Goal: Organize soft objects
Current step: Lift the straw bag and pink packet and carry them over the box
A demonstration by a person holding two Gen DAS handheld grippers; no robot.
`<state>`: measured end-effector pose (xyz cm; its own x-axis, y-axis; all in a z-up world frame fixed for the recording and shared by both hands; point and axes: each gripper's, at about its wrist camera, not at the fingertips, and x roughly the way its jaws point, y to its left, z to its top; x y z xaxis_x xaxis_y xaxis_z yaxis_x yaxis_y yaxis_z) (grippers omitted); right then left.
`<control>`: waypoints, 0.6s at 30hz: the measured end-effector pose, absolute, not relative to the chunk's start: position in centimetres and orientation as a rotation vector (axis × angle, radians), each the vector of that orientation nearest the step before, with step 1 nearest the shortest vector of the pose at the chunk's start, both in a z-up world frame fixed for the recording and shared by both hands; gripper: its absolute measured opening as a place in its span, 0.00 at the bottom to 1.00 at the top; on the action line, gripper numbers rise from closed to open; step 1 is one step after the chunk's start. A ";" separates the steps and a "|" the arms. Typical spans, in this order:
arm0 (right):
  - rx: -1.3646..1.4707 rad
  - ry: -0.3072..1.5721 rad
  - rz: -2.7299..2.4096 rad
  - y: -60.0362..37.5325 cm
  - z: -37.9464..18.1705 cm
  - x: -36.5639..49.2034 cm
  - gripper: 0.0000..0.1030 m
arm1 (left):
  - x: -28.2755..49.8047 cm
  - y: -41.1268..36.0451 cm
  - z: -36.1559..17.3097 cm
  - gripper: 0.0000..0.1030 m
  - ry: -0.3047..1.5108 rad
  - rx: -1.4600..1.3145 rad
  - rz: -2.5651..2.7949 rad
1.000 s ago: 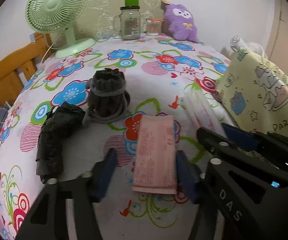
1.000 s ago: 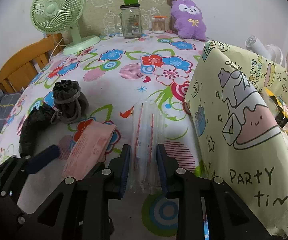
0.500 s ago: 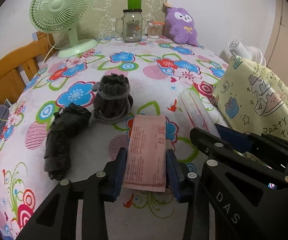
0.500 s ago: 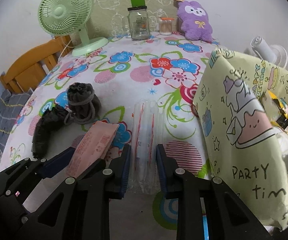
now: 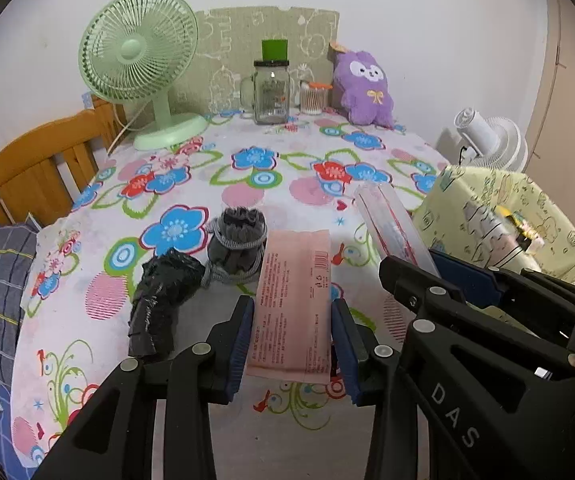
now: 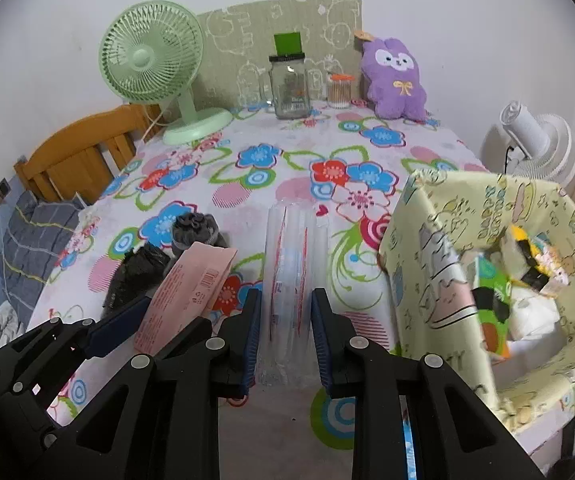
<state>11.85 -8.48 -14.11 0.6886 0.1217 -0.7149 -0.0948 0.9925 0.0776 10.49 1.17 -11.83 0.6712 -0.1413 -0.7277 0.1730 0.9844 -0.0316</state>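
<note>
The left gripper (image 5: 291, 340) pinches a flat pink packet (image 5: 293, 304) between its blue pads, and the packet is lifted a little above the flowered tablecloth (image 5: 247, 184). The right gripper (image 6: 285, 340) is pressed on a clear plastic pack (image 6: 289, 264) with red lines, which points away toward the far end of the table. At the right side stands a yellow fabric bin (image 6: 439, 280) with cartoon prints; its mouth is open, and inside it lie several soft things in white, green, orange and black, which I cannot name exactly. On the cloth, left of the pink packet, a grey drawstring pouch (image 5: 239, 240) sits just beside a black crumpled bag (image 5: 163, 300). At the far edge a glass jar (image 5: 271, 92) with a dark lid looks empty, and a small container of cotton swabs (image 5: 312, 98) stands beside a purple plush toy (image 5: 365, 88).
</note>
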 end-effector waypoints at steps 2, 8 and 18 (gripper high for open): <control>0.035 0.791 0.122 -8.6 -13.6 11.6 0.27 | 10.2 1.0 -11.3 0.38 0.803 0.041 -0.175; 0.033 0.758 0.122 -9.1 -11.8 10.8 0.27 | 9.6 0.6 -9.6 0.38 0.769 0.044 -0.176; 0.029 0.707 0.128 -9.5 -9.2 9.7 0.27 | 8.6 0.0 -7.2 0.38 0.720 0.048 -0.176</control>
